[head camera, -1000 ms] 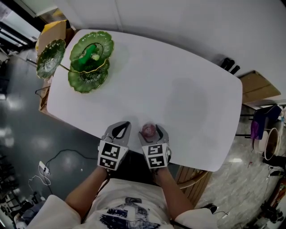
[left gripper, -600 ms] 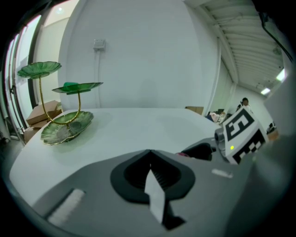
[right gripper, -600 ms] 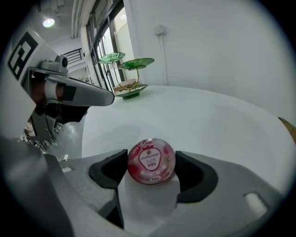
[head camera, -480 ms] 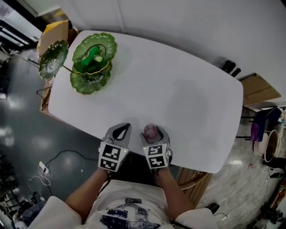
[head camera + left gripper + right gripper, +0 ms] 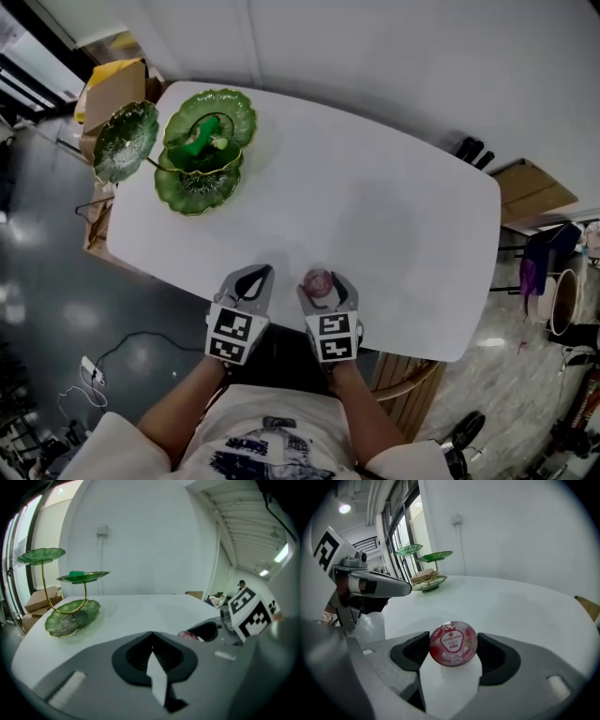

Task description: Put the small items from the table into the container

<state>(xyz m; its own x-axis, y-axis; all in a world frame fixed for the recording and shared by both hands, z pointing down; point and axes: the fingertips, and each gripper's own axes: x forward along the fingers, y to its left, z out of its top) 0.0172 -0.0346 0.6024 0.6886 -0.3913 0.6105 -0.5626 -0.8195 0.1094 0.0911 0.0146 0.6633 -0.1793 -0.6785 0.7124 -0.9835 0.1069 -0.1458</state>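
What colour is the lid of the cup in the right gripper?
The cup lid is red-pink with a white label; see right gripper view.

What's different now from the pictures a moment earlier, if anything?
Very little. The right hand-held gripper keeps the pink-lidded cup clamped between its jaws. The left hand-held gripper stays shut and empty. The green tiered stand only looks shifted because the head camera moved; it stands at the same table corner.
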